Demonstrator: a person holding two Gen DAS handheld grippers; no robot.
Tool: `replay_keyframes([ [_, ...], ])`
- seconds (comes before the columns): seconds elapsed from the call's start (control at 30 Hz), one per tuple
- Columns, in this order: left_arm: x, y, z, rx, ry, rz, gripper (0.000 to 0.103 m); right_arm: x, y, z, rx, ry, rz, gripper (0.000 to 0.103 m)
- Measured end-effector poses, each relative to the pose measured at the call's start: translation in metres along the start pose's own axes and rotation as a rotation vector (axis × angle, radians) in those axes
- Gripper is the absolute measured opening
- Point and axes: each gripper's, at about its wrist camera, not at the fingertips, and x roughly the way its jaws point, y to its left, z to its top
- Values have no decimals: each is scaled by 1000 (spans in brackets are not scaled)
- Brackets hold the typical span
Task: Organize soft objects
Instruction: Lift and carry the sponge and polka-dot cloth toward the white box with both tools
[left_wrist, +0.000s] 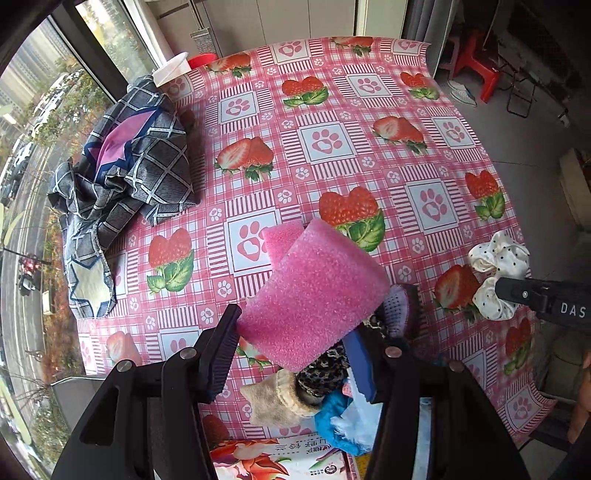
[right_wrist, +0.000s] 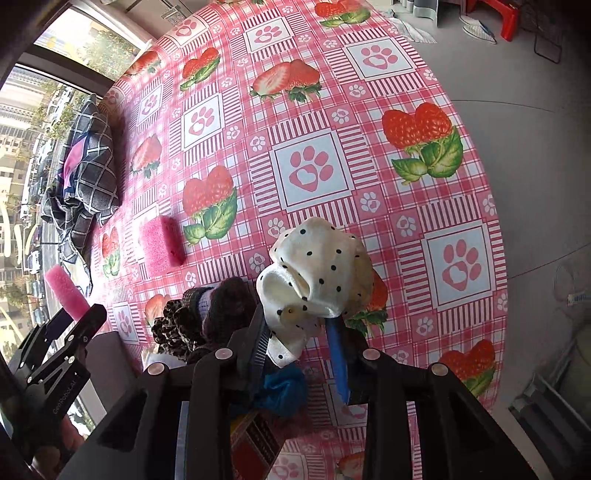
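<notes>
Both grippers are loaded and lifted clear of the strawberry-print tablecloth (left_wrist: 332, 122), so the step in hand looks like the carry between pick-up and drop-off. The left gripper (left_wrist: 299, 332) has its fingers clamped on a pink foam sponge (left_wrist: 314, 295), which is held up off the table and tilted; a second pink sponge (right_wrist: 162, 245) lies flat on the cloth beyond it. The right gripper (right_wrist: 299, 332) pinches a cream polka-dot scrunchie (right_wrist: 317, 269) between its fingers, the fabric bunched above the blue pad and hanging free of the table. Below both grippers, at the near edge of the table, sits a heap of soft things: a leopard-print scrunchie (right_wrist: 173, 328), a dark knitted piece (right_wrist: 225, 302), a beige plush item (left_wrist: 277, 402) and something blue and fluffy (left_wrist: 332, 417). They appear to rest in or against a printed carton (left_wrist: 280, 458), though the fingers hide its rim. The next move probably calls for bringing each load over that heap and letting go only once it is above the pile. A folded plaid cloth (left_wrist: 129, 166) lies well apart by the window.
</notes>
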Motion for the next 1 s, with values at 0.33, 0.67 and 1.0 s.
replay_keyframes([
  [0.33, -39, -69, -9, 120, -38, -49, 58, -32, -21, -31, -23, -22, 3, 32],
  [0.67, -60, -81, -26, 93, -21, -56, 58, 22, -48, -45, -57, 105, -22, 93],
  [1.0, -76, -98, -45, 139, 3, -25, 58, 95, -55, -60, -16, 253, -58, 39],
])
